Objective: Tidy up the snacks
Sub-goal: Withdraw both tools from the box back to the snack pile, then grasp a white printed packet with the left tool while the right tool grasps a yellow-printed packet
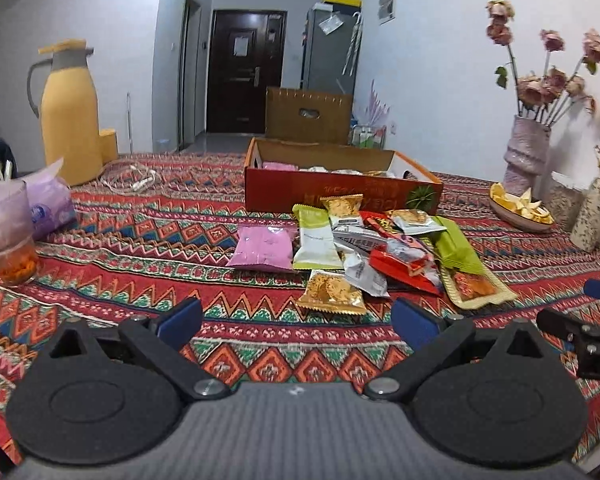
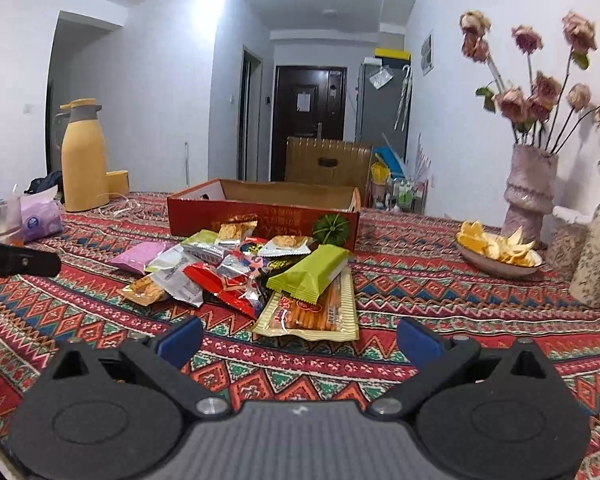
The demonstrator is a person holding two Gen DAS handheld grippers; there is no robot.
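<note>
A heap of snack packets (image 1: 364,248) (image 2: 244,268) lies on the patterned tablecloth in front of an open red cardboard box (image 1: 340,192) (image 2: 260,216). The heap includes a pink bag (image 1: 264,248), a gold cracker packet (image 1: 332,293), a bright green bar (image 2: 312,270) and a long packet of sticks (image 2: 316,312). A few packets lie inside the box. My left gripper (image 1: 298,318) stands open just short of the gold packet, holding nothing. My right gripper (image 2: 300,340) stands open near the stick packet, also holding nothing. Its tip (image 1: 580,328) shows at the left view's right edge.
A yellow thermos (image 1: 70,116) stands far left, with a glass of tea (image 1: 10,240) and a purple tissue pack (image 1: 48,204) nearer. On the right are a pink vase of dried roses (image 1: 526,152), a dish of orange peel (image 1: 520,208) and a speckled vase (image 2: 596,260).
</note>
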